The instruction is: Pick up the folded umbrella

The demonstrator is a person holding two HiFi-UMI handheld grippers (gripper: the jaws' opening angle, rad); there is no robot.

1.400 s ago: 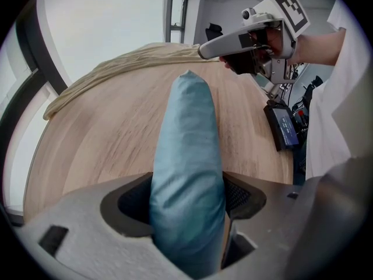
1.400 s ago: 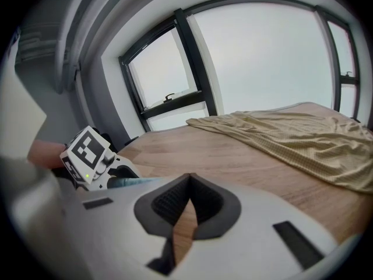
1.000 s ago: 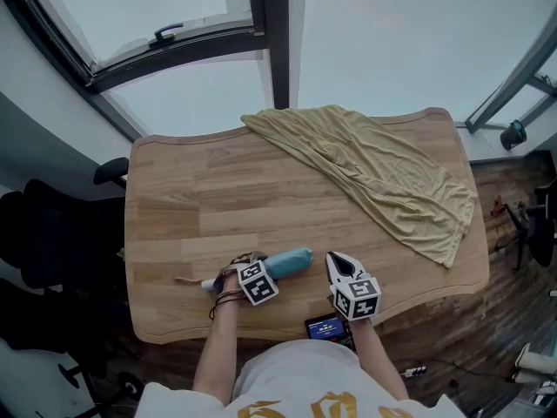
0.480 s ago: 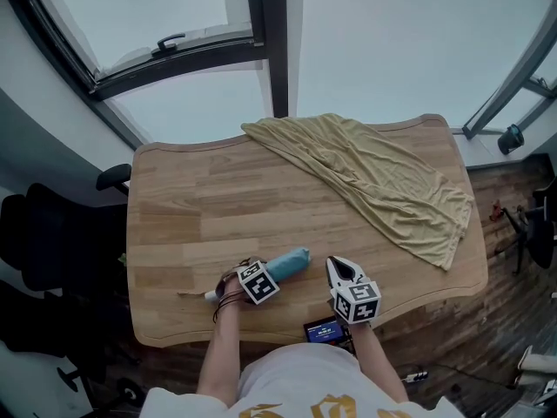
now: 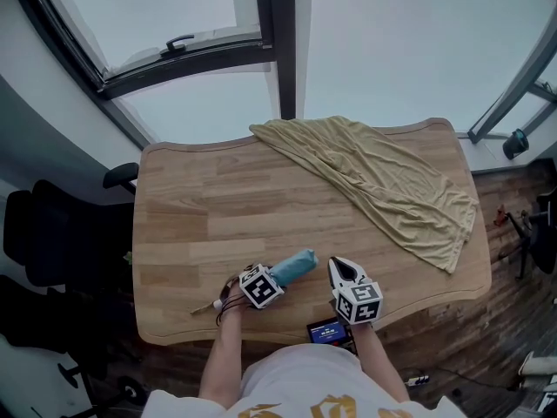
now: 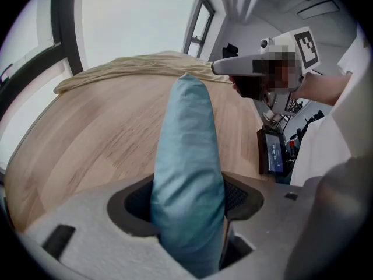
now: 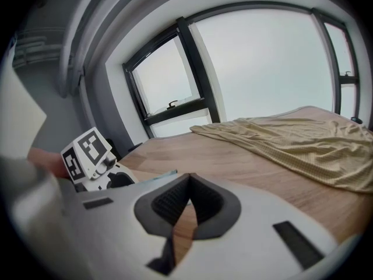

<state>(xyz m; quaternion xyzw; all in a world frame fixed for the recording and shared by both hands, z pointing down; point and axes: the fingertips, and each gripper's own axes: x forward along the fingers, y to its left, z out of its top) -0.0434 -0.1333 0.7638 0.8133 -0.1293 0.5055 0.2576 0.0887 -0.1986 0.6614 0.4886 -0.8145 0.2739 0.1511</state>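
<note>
The folded umbrella (image 5: pixel 293 266), light blue, lies slanted near the wooden table's (image 5: pixel 218 207) front edge, its thin strap end (image 5: pixel 207 306) trailing left. My left gripper (image 5: pixel 265 275) points steeply down over its middle. In the left gripper view the umbrella (image 6: pixel 189 150) fills the gap of that gripper (image 6: pixel 189 200), and the closing jaws press on its fabric. My right gripper (image 5: pixel 338 266) hovers just right of the umbrella's tip, apart from it. Its jaws (image 7: pixel 187 206) stand together with nothing between them.
A crumpled yellow-beige cloth (image 5: pixel 383 181) covers the table's back right part. A dark phone-like device (image 5: pixel 329 329) with a lit screen sits below the front edge at the person's waist. Black chairs (image 5: pixel 52 242) stand left of the table, and windows are behind it.
My left gripper has risen slightly and rolled with the umbrella in it, and the umbrella's strap end has swung nearer the front edge. The right gripper has kept still.
</note>
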